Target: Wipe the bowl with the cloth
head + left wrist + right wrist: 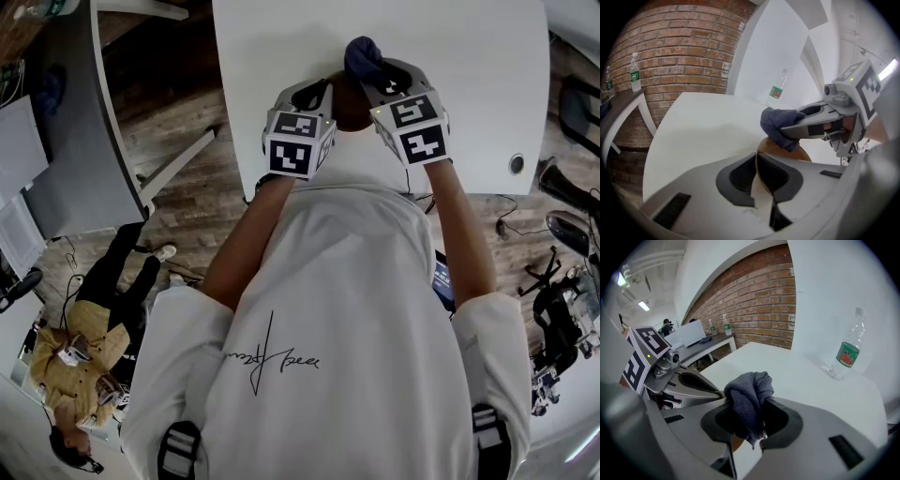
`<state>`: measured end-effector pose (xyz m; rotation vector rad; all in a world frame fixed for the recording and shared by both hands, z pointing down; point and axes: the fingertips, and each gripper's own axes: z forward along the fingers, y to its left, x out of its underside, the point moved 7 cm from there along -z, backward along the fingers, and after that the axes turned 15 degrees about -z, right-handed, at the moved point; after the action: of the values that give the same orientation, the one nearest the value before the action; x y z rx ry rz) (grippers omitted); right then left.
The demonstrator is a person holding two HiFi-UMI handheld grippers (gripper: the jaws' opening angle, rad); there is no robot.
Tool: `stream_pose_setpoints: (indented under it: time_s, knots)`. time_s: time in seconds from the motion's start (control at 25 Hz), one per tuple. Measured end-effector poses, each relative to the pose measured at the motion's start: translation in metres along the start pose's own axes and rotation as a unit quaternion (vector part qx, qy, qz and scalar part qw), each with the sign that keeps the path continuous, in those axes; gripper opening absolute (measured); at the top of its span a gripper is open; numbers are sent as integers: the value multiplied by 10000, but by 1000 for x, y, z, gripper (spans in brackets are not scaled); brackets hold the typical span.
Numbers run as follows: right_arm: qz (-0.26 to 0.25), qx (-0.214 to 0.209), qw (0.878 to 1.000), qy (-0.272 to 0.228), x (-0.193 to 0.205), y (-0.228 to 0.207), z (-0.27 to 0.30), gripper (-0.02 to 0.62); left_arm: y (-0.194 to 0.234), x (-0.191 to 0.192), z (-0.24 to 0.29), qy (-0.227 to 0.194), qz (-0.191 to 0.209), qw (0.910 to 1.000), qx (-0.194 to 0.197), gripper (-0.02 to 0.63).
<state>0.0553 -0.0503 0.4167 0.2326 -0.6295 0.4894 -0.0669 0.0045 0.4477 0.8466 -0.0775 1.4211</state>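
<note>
a: where is the bowl [788,152]?
b: the left gripper [758,159] pinches its near rim.
a: and the cloth [749,392]?
b: the right gripper [749,420] squeezes it. it sits right on the bowl's far rim.

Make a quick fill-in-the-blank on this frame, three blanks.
1. The left hand-held gripper is shut on the rim of the brown ____.
2. The right hand-held gripper holds a dark ____.
3. A plastic ____ stands on the white table.
Missing words: bowl, cloth, bottle.
</note>
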Motion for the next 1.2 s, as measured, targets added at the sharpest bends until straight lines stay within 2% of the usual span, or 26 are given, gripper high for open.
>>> stream_pose_setpoints:
  time_s: [1.2]
  knots:
    - [374, 148, 9992, 26, 22, -1, -15, 98, 0, 1, -1, -23, -80, 10000, -37, 11]
